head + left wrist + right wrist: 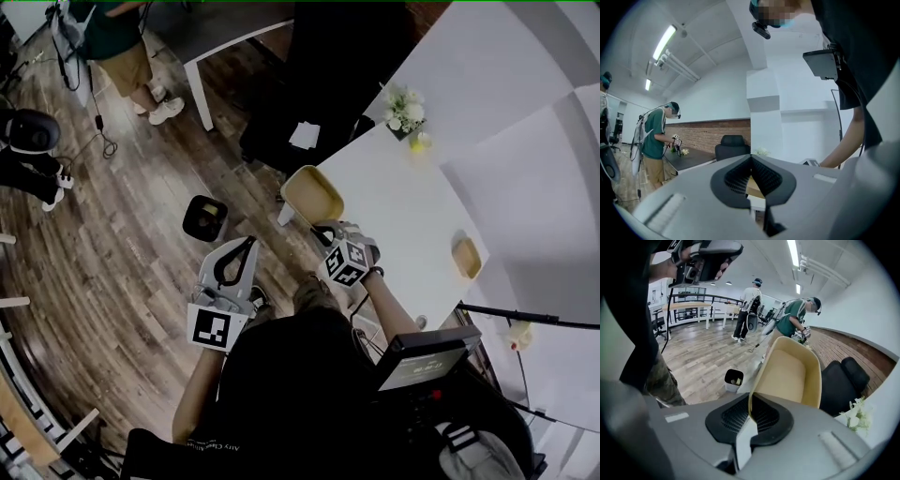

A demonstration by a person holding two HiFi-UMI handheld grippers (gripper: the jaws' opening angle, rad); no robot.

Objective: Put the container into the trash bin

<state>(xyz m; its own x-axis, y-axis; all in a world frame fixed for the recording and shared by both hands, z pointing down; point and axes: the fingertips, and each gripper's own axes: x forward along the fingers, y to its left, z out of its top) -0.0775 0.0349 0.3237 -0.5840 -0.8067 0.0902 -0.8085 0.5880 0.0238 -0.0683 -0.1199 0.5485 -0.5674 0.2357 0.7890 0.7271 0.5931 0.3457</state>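
right claw (750, 416) pinches the tan plastic tub (787, 373) by its rim, ready for the small black bin (205, 217) at centre left; left claw (751, 180) is pressed together, empty.

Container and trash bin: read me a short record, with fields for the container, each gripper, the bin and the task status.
container: beige, shallow, empty, tilted, held off the floor by its rim
right gripper: shut on the container's rim
left gripper: jaws together, nothing between them
trash bin: black, open-topped, standing on the wood floor, apart from the container
task status: container not yet in the trash bin
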